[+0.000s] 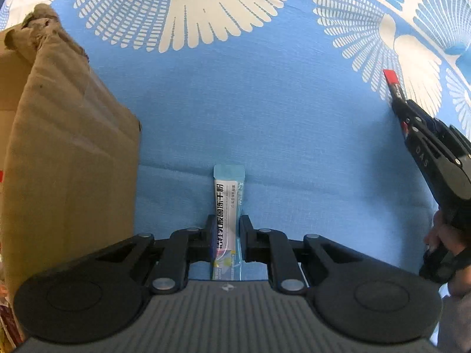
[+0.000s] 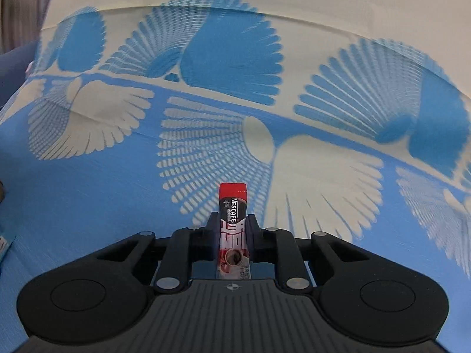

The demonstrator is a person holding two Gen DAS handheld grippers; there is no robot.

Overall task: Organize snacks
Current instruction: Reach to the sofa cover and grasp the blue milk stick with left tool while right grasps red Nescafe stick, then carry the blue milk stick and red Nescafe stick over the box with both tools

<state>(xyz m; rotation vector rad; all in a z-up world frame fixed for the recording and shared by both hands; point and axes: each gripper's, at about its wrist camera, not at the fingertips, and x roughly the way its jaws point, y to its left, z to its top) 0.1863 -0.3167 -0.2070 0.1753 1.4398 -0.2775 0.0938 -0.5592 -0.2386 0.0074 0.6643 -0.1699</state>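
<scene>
Pinching light-blue sachet (image 1: 228, 220) lengthwise: left tool (image 1: 226, 235); right tool (image 2: 232, 235) clamps Nescafé stick (image 2: 232, 229), both protruding forward.

Under everything you have a blue cloth (image 1: 265, 103) printed with large cream fan or shell shapes, each built from thin radiating strokes. In your left wrist view the plain blue stretch fills the middle, with a soft crease running across it low down, and the fans crowd the top and right edges. In your right wrist view the same cloth (image 2: 88, 194) shows the pattern reversed farther off: blue fans on a cream ground, divided from the near part by a blue band. That far part looks blurred. At the upper left corner you can make out something dark, too dim to identify.
</scene>
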